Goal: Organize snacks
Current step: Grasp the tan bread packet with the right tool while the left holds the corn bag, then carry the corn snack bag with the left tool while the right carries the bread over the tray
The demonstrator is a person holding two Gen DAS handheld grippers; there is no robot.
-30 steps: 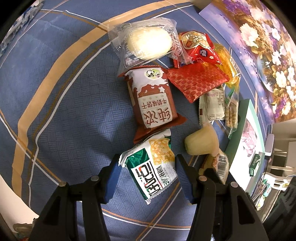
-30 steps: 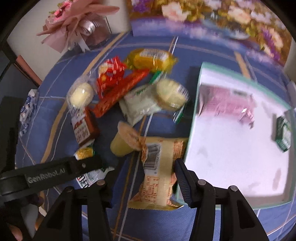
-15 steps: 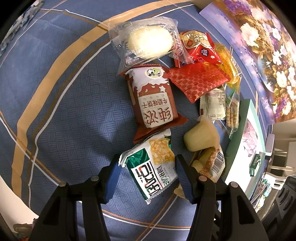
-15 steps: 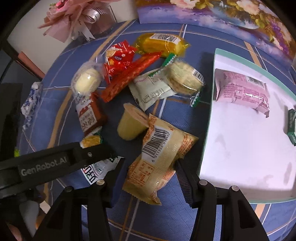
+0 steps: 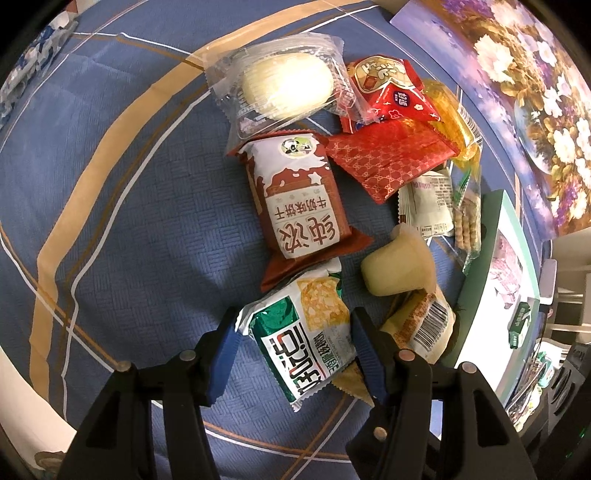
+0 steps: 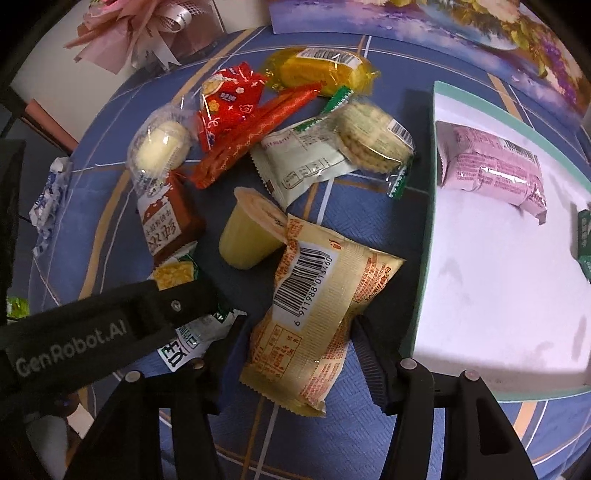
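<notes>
A green-and-white snack packet (image 5: 306, 332) lies flat on the blue cloth between the jaws of my left gripper (image 5: 291, 317). The pads stand close along its edges and the packet is not squeezed. My right gripper (image 6: 299, 332) straddles a yellow packet with a barcode (image 6: 317, 317). Its jaws are opening and there is a gap at the left pad. That packet rests on the cloth, its top against a yellow pudding cup (image 6: 251, 236). To the right, the white tray's teal rim (image 6: 424, 258) encloses a pink packet (image 6: 495, 170) and a small green one (image 6: 585, 236).
Beyond the cup lies a heap of snacks: a brown biscuit packet (image 5: 299, 206), a clear-wrapped bun (image 5: 284, 85), red packets (image 5: 388, 162), a white sachet (image 6: 303, 162), a round biscuit (image 6: 373, 136) and a yellow cake (image 6: 317, 70). A pink bouquet (image 6: 140, 33) and a floral picture (image 5: 535, 92) stand behind.
My right gripper has sunk toward the yellow packet, which now fills more of the space between its slightly wider jaws. The left gripper and the green-and-white packet have stayed put.
</notes>
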